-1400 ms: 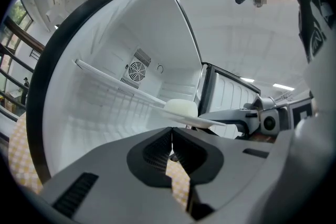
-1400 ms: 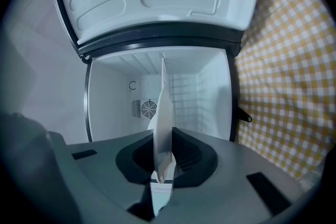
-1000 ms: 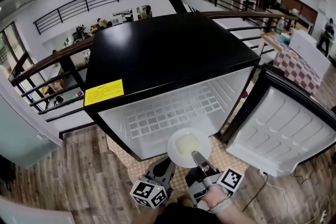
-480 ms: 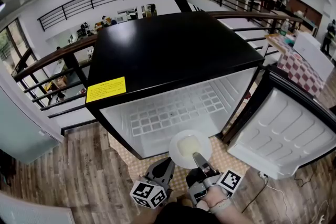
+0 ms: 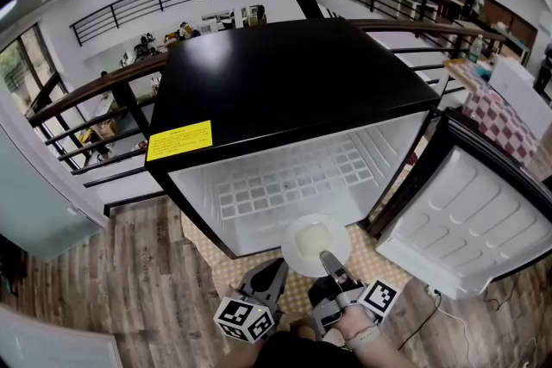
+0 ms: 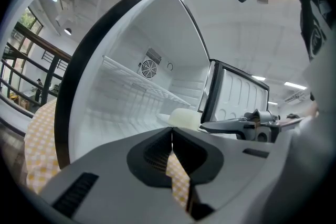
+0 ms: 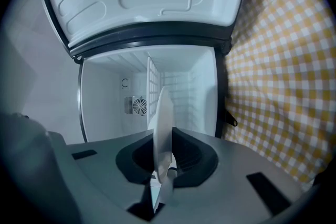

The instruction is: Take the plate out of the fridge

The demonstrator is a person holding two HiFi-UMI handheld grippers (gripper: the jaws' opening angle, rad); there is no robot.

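Note:
The fridge [image 5: 285,82], black on top, stands open with a white, bare interior [image 6: 131,97] and a wire shelf [image 5: 293,177]. A round white plate [image 5: 315,244] hangs just outside the opening, in front of the shelf. My right gripper [image 5: 326,258] is shut on the plate's near rim. In the right gripper view the plate [image 7: 163,123] stands edge-on between the jaws of the right gripper [image 7: 164,159]. My left gripper [image 5: 276,269] sits to the left of the plate, shut with nothing in it [image 6: 171,134]. The left gripper view shows the plate [image 6: 184,116] ahead and the right gripper [image 6: 247,124] beside it.
The fridge door [image 5: 466,211] is swung open at the right, its white inner lining facing up. A yellow checked mat [image 5: 226,270] lies on the wood floor [image 5: 129,289] before the fridge. A cable [image 5: 435,293] trails at the lower right. Railings [image 5: 103,99] run behind.
The plate and my right gripper have drifted slightly toward me, away from the fridge opening. The left gripper has stayed where it was.

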